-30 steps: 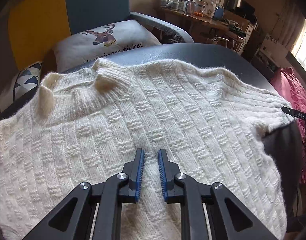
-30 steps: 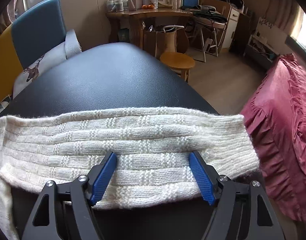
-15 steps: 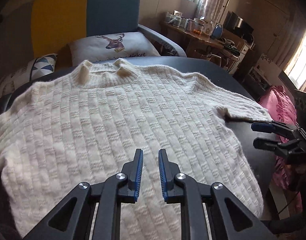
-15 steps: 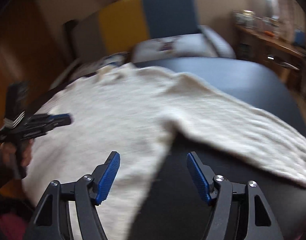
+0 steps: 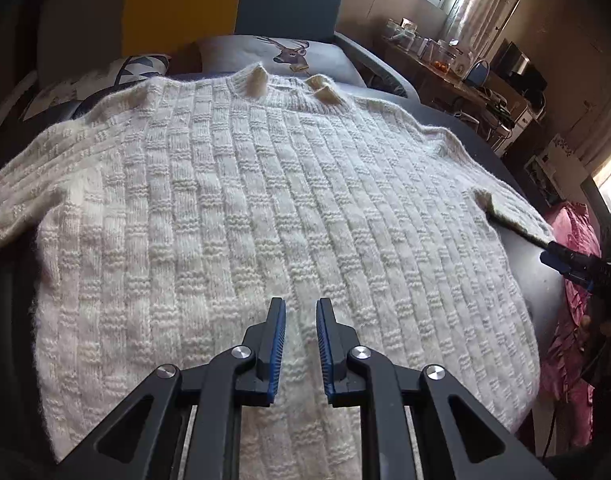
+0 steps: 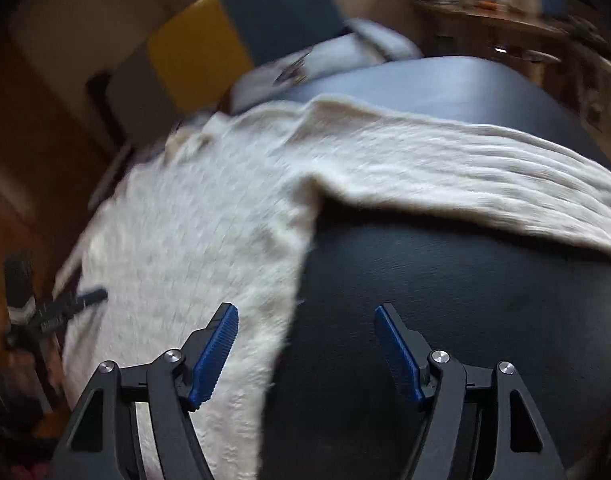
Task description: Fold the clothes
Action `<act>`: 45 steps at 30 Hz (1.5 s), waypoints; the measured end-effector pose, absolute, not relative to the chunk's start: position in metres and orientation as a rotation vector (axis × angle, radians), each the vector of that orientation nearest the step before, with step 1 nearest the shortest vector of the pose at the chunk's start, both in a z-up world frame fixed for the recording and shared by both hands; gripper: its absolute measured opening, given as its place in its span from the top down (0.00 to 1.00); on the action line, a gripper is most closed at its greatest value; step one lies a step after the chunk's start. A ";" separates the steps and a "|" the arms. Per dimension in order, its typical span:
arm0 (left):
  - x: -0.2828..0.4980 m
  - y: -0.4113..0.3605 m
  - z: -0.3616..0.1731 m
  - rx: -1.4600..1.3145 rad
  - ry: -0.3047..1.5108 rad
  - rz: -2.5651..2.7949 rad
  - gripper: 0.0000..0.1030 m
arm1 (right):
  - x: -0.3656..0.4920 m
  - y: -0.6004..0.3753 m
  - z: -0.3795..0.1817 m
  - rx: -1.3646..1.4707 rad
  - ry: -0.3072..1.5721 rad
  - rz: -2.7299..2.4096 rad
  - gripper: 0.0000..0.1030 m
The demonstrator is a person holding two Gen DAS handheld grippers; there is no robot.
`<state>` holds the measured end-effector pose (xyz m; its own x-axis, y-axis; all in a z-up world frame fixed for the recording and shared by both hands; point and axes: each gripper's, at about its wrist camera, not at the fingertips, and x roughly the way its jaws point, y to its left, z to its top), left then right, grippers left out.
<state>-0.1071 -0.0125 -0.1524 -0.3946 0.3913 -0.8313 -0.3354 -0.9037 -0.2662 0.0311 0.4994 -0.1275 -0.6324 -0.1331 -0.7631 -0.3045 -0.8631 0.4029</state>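
Observation:
A cream knitted sweater point(image 5: 265, 200) lies spread flat on a black table point(image 5: 537, 264), collar at the far side. My left gripper point(image 5: 301, 344) hovers over its near hem, open by only a narrow gap, with nothing between the fingers. In the blurred right wrist view my right gripper point(image 6: 305, 344) stands wide open and empty. Its left finger is over the sweater's side edge point(image 6: 185, 220) and its right finger over bare table point(image 6: 425, 280). The right sleeve point(image 6: 465, 168) stretches off to the right. My right gripper's tip point(image 5: 561, 260) shows near the sleeve cuff.
A yellow and blue armchair point(image 5: 177, 0) with a deer cushion point(image 5: 289, 52) stands behind the table. Pink bedding point(image 5: 573, 240) lies on the right. A cluttered wooden desk point(image 5: 445, 60) is at the back right. A hand holds the left gripper point(image 6: 85, 294).
My right gripper has swung left from above the sleeve to the sweater's side edge, still open. The left gripper has drawn back and up, so the whole sweater shows.

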 end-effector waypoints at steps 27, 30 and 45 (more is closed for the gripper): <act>-0.145 0.076 -0.164 -1.429 0.065 2.165 0.84 | 0.085 0.707 -0.170 -0.524 1.585 2.034 0.90; -0.143 0.074 -0.165 -1.428 0.059 2.165 0.84 | 0.088 0.705 -0.173 -0.464 1.652 2.030 0.86; -0.138 0.081 -0.143 -1.416 0.054 2.121 0.84 | 0.017 0.666 -0.122 -0.696 1.258 2.276 0.94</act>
